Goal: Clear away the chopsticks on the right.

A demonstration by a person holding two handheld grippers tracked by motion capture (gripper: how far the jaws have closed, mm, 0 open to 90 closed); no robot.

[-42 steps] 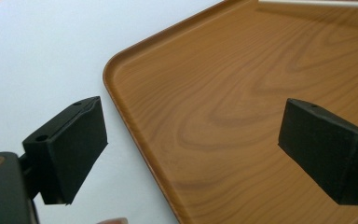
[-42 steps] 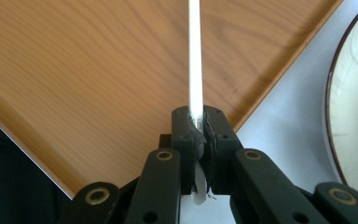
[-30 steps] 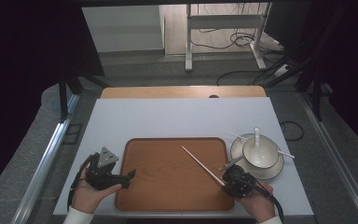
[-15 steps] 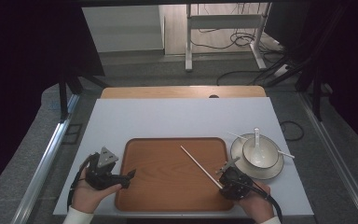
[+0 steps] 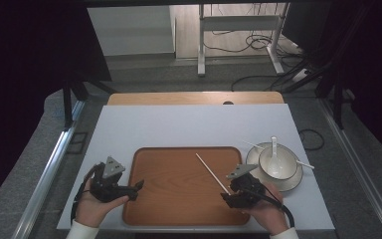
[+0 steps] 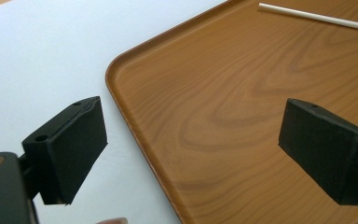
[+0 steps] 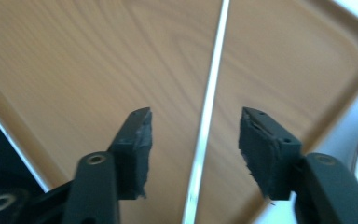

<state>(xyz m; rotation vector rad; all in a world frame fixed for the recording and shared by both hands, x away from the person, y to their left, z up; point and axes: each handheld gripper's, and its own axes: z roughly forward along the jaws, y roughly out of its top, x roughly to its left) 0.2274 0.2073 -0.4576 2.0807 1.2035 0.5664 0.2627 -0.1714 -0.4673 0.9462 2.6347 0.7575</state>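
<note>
Right claw (image 7: 193, 130) lower, astride chopstick (image 7: 209, 107)

Wooden tray (image 5: 179, 199) — bare across its middle and left, crossed only by a white chopstick (image 5: 212, 173) at right. Far half of the surface (image 5: 189, 124) unobstructed; bowl (image 5: 277, 163) on plate (image 5: 288, 183) occupies the right edge.

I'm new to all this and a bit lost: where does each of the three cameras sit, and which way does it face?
High view: above the person's side, facing forward and down on the white table; both hands show.
Left gripper view: on the left gripper, facing the brown wooden tray; open black jaws.
Right gripper view: on the right gripper, jaws either side of a thin white stick.
All three share tray and stick.
</note>
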